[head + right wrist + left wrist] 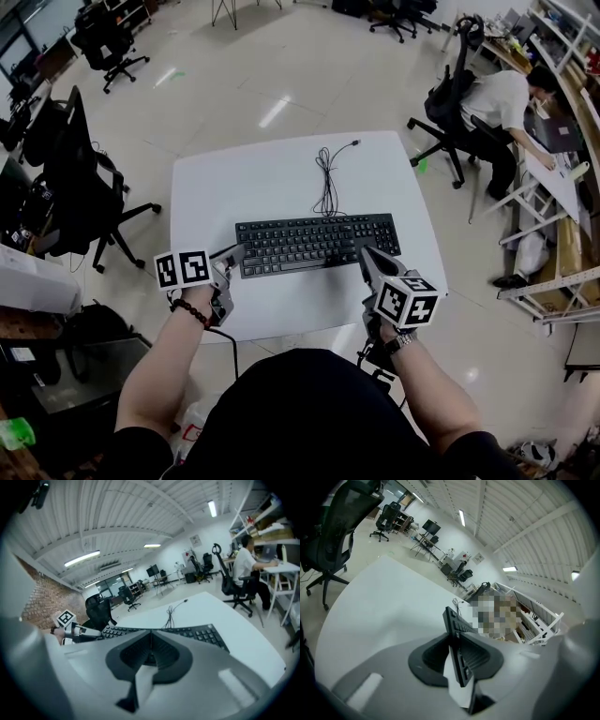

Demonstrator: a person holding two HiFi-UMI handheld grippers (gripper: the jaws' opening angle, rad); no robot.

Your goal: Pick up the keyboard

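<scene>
The black keyboard [317, 243] lies across the middle of the white table [272, 178], and its cable [327, 178] runs toward 12 o'clock. The head view puts the left gripper [234, 255] at its 9 o'clock end. Only the left gripper view shows the jaws pinching that end, seen edge-on. The right gripper [367, 255] is at the 4 o'clock corner. Its own view shows the jaws pressed together and empty, with the keyboard behind them.

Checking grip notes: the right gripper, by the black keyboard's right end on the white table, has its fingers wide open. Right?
No: in the right gripper view the right gripper has its fingers shut, nothing between them. It is by the black keyboard, at its right end, on the white table.
</scene>
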